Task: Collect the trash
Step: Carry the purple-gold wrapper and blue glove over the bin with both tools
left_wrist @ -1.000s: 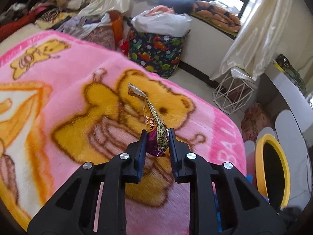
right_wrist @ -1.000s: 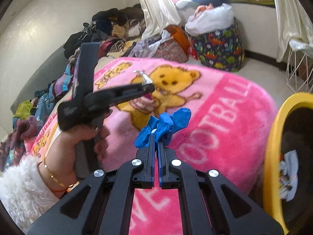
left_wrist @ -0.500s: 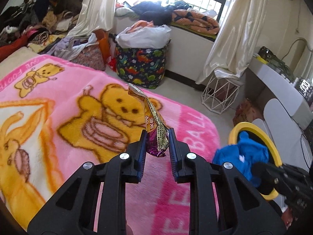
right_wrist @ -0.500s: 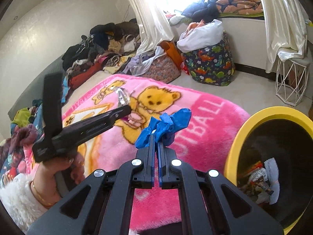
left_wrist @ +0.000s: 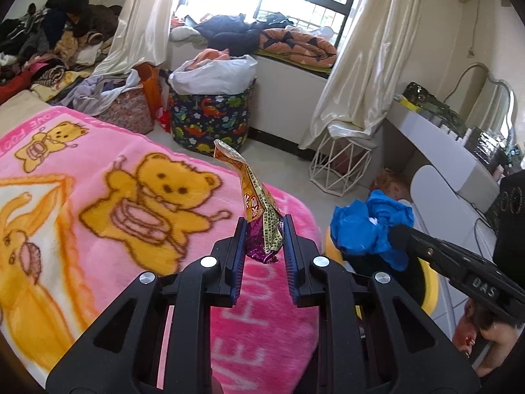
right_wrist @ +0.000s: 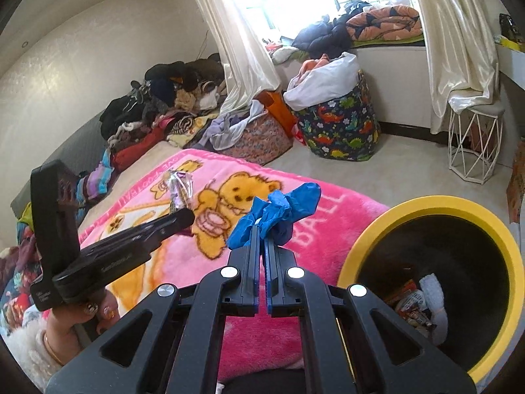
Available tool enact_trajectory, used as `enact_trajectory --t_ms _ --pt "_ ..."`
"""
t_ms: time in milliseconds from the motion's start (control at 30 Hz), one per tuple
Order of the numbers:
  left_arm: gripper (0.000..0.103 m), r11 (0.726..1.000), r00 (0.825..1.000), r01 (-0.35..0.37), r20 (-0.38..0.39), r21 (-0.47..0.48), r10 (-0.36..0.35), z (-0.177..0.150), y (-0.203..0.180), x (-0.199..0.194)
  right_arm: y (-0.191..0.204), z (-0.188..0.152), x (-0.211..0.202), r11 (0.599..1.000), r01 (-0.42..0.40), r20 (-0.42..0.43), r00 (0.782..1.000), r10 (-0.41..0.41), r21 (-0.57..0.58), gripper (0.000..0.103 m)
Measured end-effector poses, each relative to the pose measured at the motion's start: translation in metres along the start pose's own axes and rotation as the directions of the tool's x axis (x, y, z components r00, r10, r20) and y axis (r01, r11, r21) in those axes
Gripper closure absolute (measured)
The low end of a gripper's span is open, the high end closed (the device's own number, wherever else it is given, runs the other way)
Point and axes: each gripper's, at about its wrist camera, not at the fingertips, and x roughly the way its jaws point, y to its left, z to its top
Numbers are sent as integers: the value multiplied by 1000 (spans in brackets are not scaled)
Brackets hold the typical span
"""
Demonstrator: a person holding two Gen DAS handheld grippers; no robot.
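Observation:
My left gripper (left_wrist: 262, 226) is shut on a crumpled gold and purple snack wrapper (left_wrist: 259, 207), held upright above the pink bear blanket (left_wrist: 98, 203). It also shows in the right wrist view (right_wrist: 179, 187). My right gripper (right_wrist: 261, 229) is shut on a crumpled blue glove (right_wrist: 279, 210), which also shows in the left wrist view (left_wrist: 370, 226). It hangs left of the yellow-rimmed black bin (right_wrist: 377, 229), which holds several scraps of trash (right_wrist: 420, 302). In the left wrist view the glove hides most of the bin (left_wrist: 430, 289).
A dinosaur-print laundry basket (right_wrist: 341, 124) and a white wire stool (right_wrist: 474, 144) stand on the floor by the window. Piles of clothes (right_wrist: 164, 111) lie along the far wall. A white desk (left_wrist: 439, 144) is on the right.
Both grippers have lifted and swung right, away from the blanket toward the bin. The right gripper with the blue glove has come into the left wrist view. The bin fills more of the right view.

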Motion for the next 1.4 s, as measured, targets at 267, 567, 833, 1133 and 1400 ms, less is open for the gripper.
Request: enact_trajectory --t_ms 267,567,833,1133,1400 --pt "88 999 999 33 6 32 -33 -3 -23 -9 -10 2 -19 1000 11 30 999 -12 18 100" --pt "88 997 998 54 18 58 -56 -6 -42 -21 -14 0 -36 999 26 47 999 -27 19 100" --pt "88 994 997 71 26 80 -73 -7 -55 -26 -23 3 -48 999 40 64 997 -42 24 100" --pt "88 991 995 94 26 100 -97 -8 -69 -28 -33 1 -59 997 63 78 995 -66 39 100" --pt "88 986 993 115 11 119 -118 -10 -83 -22 -46 0 -68 994 93 92 991 -98 56 100"
